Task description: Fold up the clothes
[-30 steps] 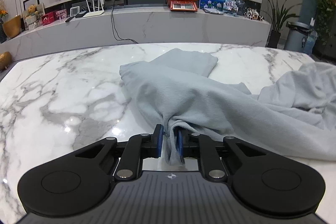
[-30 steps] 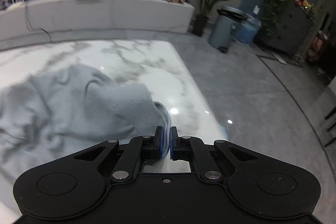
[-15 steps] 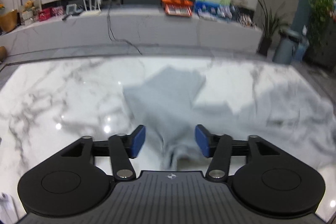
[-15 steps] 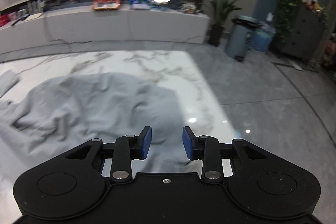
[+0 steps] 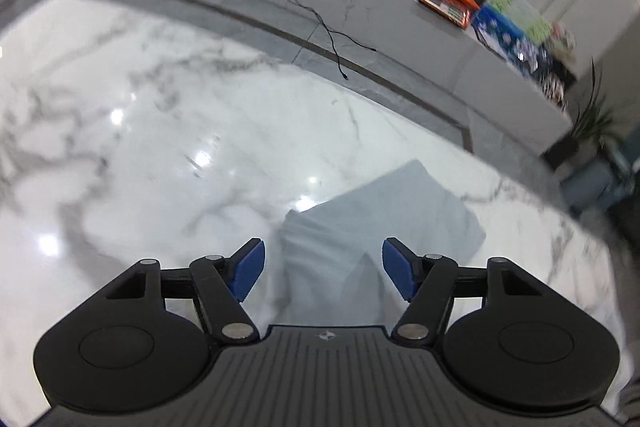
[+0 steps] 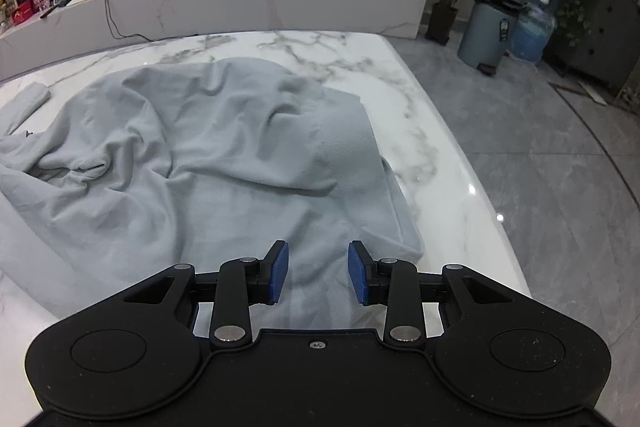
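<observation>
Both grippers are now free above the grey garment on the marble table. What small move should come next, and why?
Probably lower the right gripper onto the ribbed hem of the grey garment and pinch it: its jaws stand open and empty, and the cloth lies crumpled, not folded.

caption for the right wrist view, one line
Right gripper with jaws open over a rumpled grey sweatshirt on the white marble table.

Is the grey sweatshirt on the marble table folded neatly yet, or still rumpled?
Still rumpled: the grey sweatshirt lies loosely heaped on the marble table, with creases across it and its ribbed hem flopped over, not squared.
</observation>
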### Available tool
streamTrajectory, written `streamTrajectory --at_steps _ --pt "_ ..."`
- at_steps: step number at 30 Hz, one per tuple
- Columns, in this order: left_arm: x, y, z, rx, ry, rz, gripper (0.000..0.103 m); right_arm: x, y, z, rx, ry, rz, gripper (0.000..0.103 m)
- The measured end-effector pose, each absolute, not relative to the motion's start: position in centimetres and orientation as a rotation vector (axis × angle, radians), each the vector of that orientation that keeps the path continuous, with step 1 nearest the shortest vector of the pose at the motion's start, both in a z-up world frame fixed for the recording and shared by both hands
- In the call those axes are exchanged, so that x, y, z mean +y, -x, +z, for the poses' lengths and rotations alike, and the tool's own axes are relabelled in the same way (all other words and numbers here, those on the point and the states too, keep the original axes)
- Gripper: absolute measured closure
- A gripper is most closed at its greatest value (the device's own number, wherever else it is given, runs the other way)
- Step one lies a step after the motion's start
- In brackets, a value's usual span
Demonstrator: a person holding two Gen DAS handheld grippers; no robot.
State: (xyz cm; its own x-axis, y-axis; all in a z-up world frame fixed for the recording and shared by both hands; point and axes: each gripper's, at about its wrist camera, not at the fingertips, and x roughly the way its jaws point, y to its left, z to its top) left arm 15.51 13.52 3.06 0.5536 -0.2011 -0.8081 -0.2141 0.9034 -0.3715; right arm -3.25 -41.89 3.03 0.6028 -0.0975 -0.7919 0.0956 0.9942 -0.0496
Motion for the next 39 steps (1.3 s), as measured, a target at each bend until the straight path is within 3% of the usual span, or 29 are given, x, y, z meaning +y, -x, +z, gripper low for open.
streamTrajectory --at_steps 2,4,6,16,20,33,39 --pt "13.2 -15.9 2.7 1.0 0.44 0.007 0.08 -41.8 2.7 2.8 0.915 -0.003 -0.094 0.071" --pt "12.7 -16.2 2.5 1.005 0.416 -0.005 0.094 -41.0 1.5 2.5 0.911 -0.005 -0.059 0.071" --pt "12.6 -15.8 2.7 1.006 0.379 -0.007 0.099 -40.2 -0.1 2.1 0.913 0.002 -0.024 0.071" --pt "14.8 -9.3 9.0 0.881 0.285 0.033 0.1 -39.9 -2.2 0.6 0.971 -0.052 -0.1 0.072" --pt "14.9 -5.9 11.2 0.865 0.234 0.032 0.1 -40.8 -1.7 0.8 0.99 -0.053 -0.134 0.078" --pt "15.0 2.9 8.5 1.068 0.17 -0.038 0.1 -43.6 0.7 1.4 1.047 -0.061 -0.227 0.078" --pt "14.9 2.9 9.1 1.095 0.142 -0.073 0.088 -43.8 1.5 1.6 1.082 -0.025 -0.253 0.075"
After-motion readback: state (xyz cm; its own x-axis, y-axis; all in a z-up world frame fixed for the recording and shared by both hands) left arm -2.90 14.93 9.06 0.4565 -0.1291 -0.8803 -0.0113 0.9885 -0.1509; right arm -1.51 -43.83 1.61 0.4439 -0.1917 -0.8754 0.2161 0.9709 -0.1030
